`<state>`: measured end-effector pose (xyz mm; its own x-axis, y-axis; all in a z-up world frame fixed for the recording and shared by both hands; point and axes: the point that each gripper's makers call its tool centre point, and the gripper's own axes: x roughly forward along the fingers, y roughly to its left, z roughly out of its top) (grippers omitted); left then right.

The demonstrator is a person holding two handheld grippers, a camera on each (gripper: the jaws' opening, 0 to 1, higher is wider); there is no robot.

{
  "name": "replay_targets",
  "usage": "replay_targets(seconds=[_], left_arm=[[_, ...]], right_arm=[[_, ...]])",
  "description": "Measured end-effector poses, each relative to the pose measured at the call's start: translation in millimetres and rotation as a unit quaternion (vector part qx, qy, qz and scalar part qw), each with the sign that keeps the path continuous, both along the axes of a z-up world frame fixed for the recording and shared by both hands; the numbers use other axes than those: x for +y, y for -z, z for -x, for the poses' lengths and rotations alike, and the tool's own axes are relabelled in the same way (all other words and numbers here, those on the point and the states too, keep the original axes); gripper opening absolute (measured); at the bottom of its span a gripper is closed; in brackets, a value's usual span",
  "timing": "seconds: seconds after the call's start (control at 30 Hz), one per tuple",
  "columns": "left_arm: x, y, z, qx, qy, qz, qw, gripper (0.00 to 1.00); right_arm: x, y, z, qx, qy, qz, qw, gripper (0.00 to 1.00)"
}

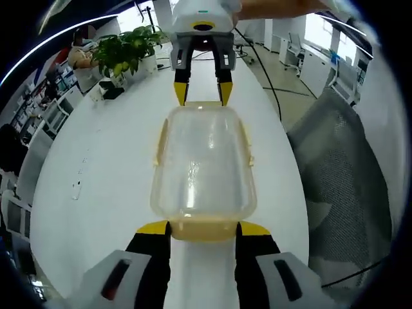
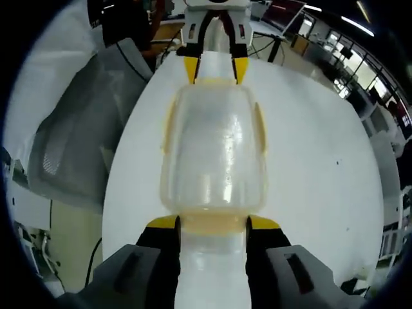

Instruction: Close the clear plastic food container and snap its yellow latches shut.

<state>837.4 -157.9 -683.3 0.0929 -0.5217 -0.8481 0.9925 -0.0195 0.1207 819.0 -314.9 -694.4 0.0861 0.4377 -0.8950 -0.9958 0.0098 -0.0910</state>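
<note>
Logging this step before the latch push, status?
Left gripper and right gripper open, jaws flanking opposite end latches. Clear plastic food container with yellow latches lid on, on white table. Nothing in the way.

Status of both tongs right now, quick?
Left tongs: open, tips at the near end latch of the clear plastic food container.
Right tongs: open, tips at the opposite end latch.

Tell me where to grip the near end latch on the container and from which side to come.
Take the latch by its free lower edge, coming in level from the container's short end along the table. It is a flat yellow flap across that end, and the left gripper already straddles it, jaws open. The right gripper faces the far latch likewise.
</note>
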Motion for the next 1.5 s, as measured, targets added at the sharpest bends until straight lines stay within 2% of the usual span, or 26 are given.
replay_targets(seconds=[0.33,0.57,1.1,1.5], left_arm=[[-32.5,13.3,-9.6,0.0,0.013,0.008,0.9999,0.33],[-47.9,15.3,-9.8,0.004,0.016,0.018,0.9997,0.33],[-68.7,24.4,-14.5,0.006,0.022,0.013,0.9997,0.33],[-71.1,31.5,-13.9,0.007,0.026,0.004,0.9996,0.33]], right_arm=[[-33.1,8.8,-5.9,-0.003,0.011,0.008,0.9999,0.36],[-47.6,12.8,-8.7,0.0,0.012,0.015,0.9998,0.36],[-67.3,17.5,-13.2,-0.001,0.014,0.023,0.9996,0.36],[-70.8,24.1,-13.0,0.002,0.013,0.03,0.9995,0.36]])
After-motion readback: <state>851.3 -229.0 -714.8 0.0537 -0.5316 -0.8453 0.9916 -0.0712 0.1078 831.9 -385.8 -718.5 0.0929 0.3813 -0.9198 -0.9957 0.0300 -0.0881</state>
